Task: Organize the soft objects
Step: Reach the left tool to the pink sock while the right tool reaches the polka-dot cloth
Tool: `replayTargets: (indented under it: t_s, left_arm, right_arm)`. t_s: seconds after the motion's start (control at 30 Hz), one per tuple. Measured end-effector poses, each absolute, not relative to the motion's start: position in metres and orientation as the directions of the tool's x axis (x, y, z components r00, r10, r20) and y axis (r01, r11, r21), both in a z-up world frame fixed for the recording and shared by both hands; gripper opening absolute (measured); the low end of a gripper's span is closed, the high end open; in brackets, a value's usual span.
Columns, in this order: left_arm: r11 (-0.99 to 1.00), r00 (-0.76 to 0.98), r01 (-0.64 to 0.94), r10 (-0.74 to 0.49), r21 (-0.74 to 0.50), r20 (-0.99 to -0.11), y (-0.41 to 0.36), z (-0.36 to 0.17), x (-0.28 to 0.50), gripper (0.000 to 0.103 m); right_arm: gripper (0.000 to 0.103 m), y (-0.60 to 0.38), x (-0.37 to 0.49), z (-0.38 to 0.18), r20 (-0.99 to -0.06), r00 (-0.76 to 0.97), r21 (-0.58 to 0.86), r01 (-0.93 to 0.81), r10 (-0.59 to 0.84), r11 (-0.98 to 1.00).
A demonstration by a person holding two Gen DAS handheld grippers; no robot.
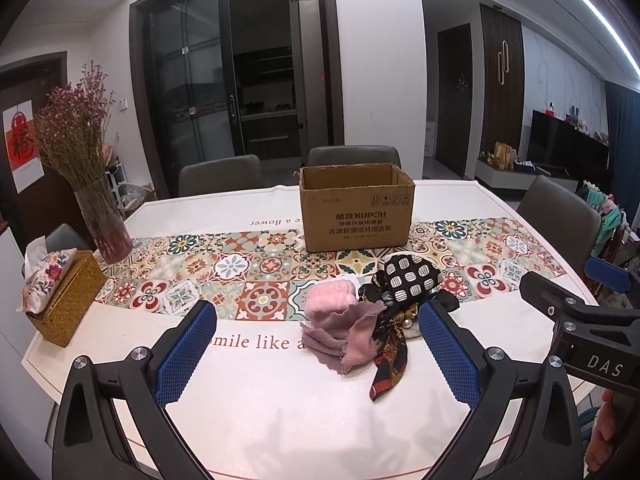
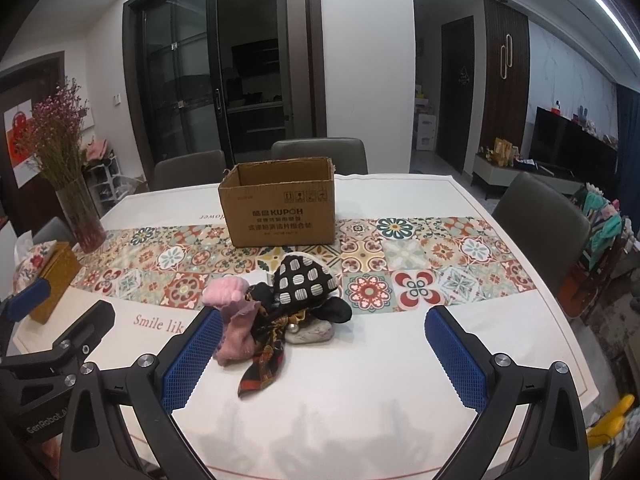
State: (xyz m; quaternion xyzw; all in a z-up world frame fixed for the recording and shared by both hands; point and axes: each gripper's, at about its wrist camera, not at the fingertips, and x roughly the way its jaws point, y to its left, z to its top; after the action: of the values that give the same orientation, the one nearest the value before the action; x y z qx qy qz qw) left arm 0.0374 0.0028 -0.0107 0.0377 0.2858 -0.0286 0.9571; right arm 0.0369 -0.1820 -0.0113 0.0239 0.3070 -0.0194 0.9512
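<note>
A pile of soft items lies on the white tablecloth: a pink and mauve towel [image 1: 338, 326] [image 2: 234, 330], a black pouch with white checks [image 1: 412, 278] [image 2: 306, 280], a dark patterned scarf [image 1: 390, 360] [image 2: 266, 356] and a grey piece [image 2: 316, 334]. An open cardboard box [image 1: 356, 208] [image 2: 280, 206] stands behind the pile, its inside hidden. My left gripper [image 1: 318, 354] is open, above the table just in front of the pile. My right gripper [image 2: 324, 358] is open, in front of the pile and to its right. Both are empty.
A glass vase of dried flowers [image 1: 100, 216] [image 2: 78, 216] and a wicker tissue box [image 1: 66, 296] [image 2: 52, 280] stand at the table's left. Grey chairs [image 1: 354, 156] [image 2: 540, 220] ring the far and right edges. A patterned runner [image 1: 240, 268] crosses the table.
</note>
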Motion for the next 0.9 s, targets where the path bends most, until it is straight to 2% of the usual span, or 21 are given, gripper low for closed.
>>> replayTargets:
  t_s: [0.6, 0.9]
  left_arm:
    - [0.99, 0.776, 0.139, -0.104, 0.009, -0.622, 0.017, -0.042, 0.138, 0.102]
    - [0.988, 0.718, 0.155, -0.122, -0.014, -0.685, 0.014, -0.066, 0.179, 0.099]
  right_arm:
    - [0.102, -0.165, 0.132, -0.034, -0.643, 0.765, 0.003, 0.048, -0.035, 0.999]
    - [0.102, -0.157, 0.173, -0.055, -0.678, 0.734, -0.035, 0.027, -0.043, 0.999]
